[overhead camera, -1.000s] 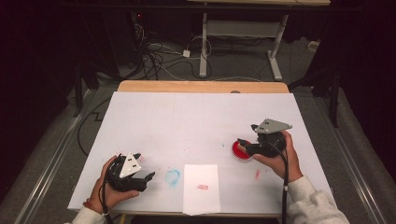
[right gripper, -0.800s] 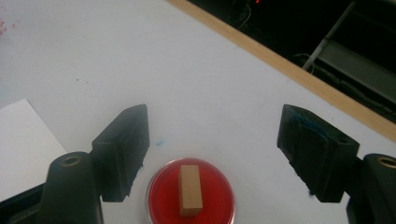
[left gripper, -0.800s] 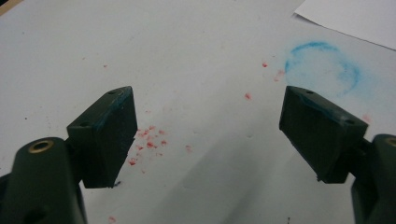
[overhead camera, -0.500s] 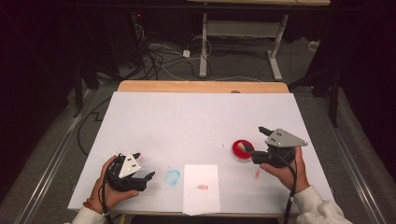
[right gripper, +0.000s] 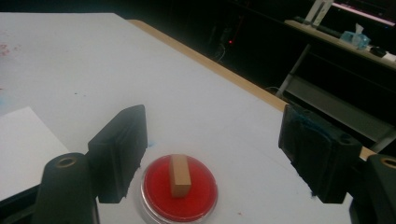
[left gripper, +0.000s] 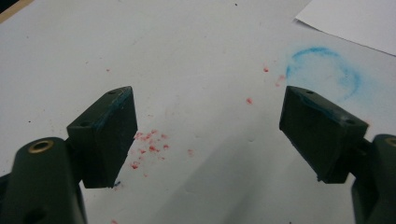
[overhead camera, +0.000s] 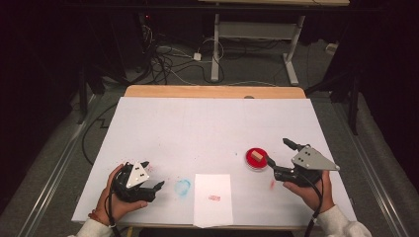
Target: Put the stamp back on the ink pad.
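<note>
Down near the right side of the counter (overhead camera: 212, 118) sat a round red ink pad (overhead camera: 256, 159) in a clear dish. On its red top lay a small wooden block (overhead camera: 256, 156), plain tan, with no writing that could be read. The right claw (overhead camera: 279, 152) was just beside the pad, its jaws wide and just opened more, with nothing pinched. The pad and block sat low between the jaws in the right gripper view, not touched. The left claw (overhead camera: 159, 185) rested near the front edge, its jaws wide and empty too. A white paper sheet (overhead camera: 213, 198) lay between the two hands, with a small red stamp mark (overhead camera: 214, 198) too tiny to read. Beside it was a blue smear (overhead camera: 183, 187). The left gripper view showed little red specks (left gripper: 149, 142) on the counter and blue stain on the pads.
</note>
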`<state>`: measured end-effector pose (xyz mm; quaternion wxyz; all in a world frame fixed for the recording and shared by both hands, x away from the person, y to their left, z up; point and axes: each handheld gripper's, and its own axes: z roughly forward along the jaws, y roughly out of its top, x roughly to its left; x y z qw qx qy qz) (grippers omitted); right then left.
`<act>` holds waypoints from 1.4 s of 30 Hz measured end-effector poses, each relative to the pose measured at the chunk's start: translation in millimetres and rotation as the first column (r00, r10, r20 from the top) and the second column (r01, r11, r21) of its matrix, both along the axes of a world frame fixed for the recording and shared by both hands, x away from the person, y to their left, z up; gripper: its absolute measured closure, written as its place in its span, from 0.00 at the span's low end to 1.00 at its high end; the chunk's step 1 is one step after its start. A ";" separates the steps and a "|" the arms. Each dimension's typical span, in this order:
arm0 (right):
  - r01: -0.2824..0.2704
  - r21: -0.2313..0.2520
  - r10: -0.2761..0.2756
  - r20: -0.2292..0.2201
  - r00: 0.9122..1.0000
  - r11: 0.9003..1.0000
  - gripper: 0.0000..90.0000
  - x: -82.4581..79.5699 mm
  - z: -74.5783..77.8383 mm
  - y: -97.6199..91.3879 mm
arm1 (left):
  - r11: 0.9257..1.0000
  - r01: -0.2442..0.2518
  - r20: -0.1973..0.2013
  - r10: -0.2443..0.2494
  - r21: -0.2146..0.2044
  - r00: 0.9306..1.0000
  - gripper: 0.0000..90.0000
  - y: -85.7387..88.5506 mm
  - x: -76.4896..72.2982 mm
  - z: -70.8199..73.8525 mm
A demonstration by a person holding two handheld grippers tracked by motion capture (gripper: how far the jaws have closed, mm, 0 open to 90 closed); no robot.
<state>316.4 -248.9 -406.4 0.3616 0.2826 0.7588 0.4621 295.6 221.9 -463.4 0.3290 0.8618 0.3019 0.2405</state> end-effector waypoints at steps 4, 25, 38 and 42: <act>0.003 -0.004 -0.003 0.004 1.000 1.000 0.24 -3.6 -5.2 -5.7 | 1.000 0.005 0.018 -0.005 -0.004 1.000 0.21 -0.2 -0.6 1.6; 0.054 -0.015 -0.054 -0.013 0.998 0.998 0.19 -29.2 -37.3 -38.4 | 1.000 0.006 0.064 -0.005 -0.008 0.998 0.19 -6.6 -3.1 7.5; 0.037 -0.026 -0.037 -0.011 0.999 0.999 0.19 -35.0 -39.4 -34.3 | 1.000 0.011 0.071 -0.012 0.007 0.997 0.19 -6.7 -5.6 6.4; 0.032 -0.028 -0.033 -0.009 0.999 0.999 0.19 -35.9 -39.2 -32.5 | 1.000 0.013 0.076 -0.014 0.005 0.997 0.19 -6.4 -7.3 7.4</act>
